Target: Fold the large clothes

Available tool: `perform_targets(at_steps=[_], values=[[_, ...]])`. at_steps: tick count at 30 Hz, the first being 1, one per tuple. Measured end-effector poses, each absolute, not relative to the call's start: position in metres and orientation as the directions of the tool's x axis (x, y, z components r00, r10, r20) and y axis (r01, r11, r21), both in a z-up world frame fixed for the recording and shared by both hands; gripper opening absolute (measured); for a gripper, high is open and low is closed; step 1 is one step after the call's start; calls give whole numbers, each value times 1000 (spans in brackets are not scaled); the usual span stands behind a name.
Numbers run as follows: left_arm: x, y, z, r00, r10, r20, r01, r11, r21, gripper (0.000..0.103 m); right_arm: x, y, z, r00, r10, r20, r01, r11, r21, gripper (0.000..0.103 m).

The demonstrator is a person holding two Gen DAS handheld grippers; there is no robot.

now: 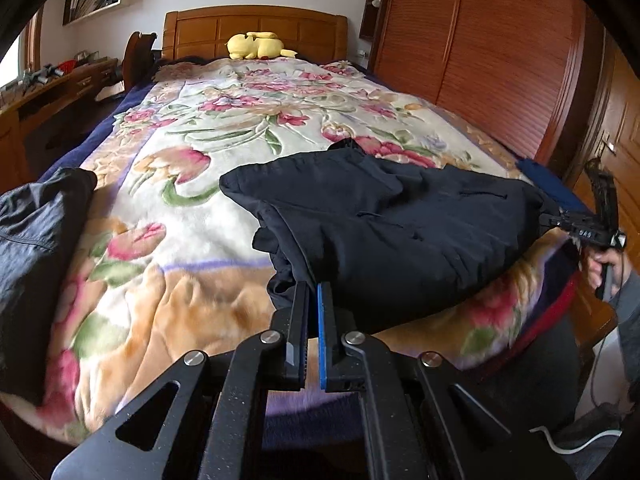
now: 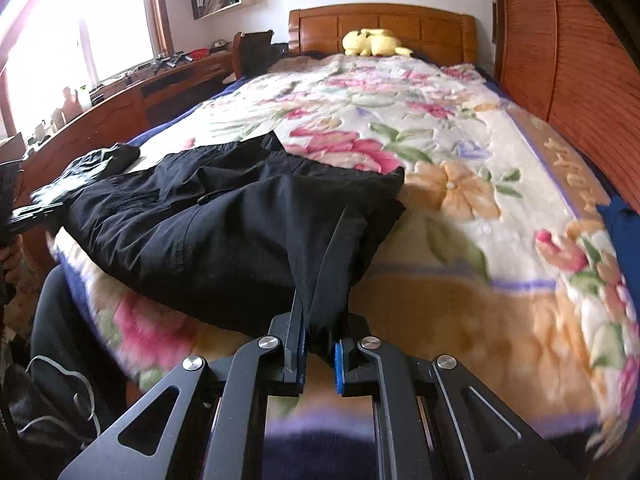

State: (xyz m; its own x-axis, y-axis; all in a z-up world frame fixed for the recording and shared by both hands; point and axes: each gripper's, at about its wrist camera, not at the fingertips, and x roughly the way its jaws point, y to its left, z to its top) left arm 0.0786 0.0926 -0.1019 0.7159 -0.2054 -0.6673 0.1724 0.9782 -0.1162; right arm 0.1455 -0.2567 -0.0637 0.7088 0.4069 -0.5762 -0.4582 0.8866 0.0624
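Left wrist view: my left gripper (image 1: 314,292) is clenched on the near edge of the black garment (image 1: 384,216), fabric pinched right between the fingers. The garment is a big dark bundle lying across the foot end of the bed (image 1: 224,128), on top of the floral blanket (image 1: 192,208). Over at the right edge of this view I can see my right gripper (image 1: 544,216) biting the far corner of the same garment, with my hand (image 1: 604,264) on its handle.

Right wrist view shows the same thing from the other side: the right gripper (image 2: 320,328) is clamped on a bunched fold of the black garment (image 2: 224,224), cloth stretched taut up from the fingers. The left gripper (image 2: 44,210) peeks in at the left edge, at the garment's other end.

Another dark piece of clothing (image 1: 36,216) lies on the left part of the blanket, apart from the one I'm holding. A yellow plush toy (image 1: 258,45) rests up by the wooden headboard (image 1: 256,26) (can't tell what it's leaning on), and a wooden wardrobe (image 1: 480,40) runs along the bed's right side
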Motion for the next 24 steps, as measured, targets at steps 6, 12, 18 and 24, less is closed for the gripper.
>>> perform_targets(at_steps=[6,12,18,24], values=[[80,95,-111,707,-186,-682,145,982,-117,4,142,-257,-55,694,361,-623,-441,897,29,13],[79,94,-105,705,-184,-685,158,982,-102,6,134,-263,-24,746,327,-580,-400,917,2,31],[74,99,-95,728,-138,-671,128,990,-65,15,148,-261,-8,771,320,-551,-394,919,-17,56],[85,102,-90,728,-151,-668,139,988,-71,28,218,-241,-17,729,312,-609,-404,915,-15,57]])
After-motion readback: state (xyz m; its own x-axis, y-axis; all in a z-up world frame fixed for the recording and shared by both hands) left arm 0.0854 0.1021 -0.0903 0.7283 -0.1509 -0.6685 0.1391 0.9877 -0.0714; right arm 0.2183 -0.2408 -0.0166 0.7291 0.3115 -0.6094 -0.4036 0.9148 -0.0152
